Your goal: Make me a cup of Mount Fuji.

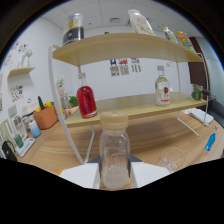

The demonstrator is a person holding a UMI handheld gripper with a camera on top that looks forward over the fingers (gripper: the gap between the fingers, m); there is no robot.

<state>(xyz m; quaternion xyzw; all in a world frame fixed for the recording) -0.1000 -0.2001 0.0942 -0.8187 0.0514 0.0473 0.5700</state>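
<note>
Gripper view: clear glass bottle (114, 152) with wooden cap stands upright between gripper (115, 172) fingers, contact unclear, cannot tell if clamped. Beyond it, red liquor bottle (86, 100) on lower shelf (140, 107); empty glass (171, 159) beside the fingers

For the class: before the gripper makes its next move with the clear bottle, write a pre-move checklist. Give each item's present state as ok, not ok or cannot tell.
1. Clear bottle stands between the fingers of the gripper: ok.
2. Bottle upright: ok.
3. Both fingers pressing on the bottle: cannot tell.
4. Bottle lid on: ok, a pale cap sits on top.
5. Glass cup standing apart from the bottle, beside it on the table: ok.
6. Red bottle on the lower shelf beyond, out of the way: ok.
</note>
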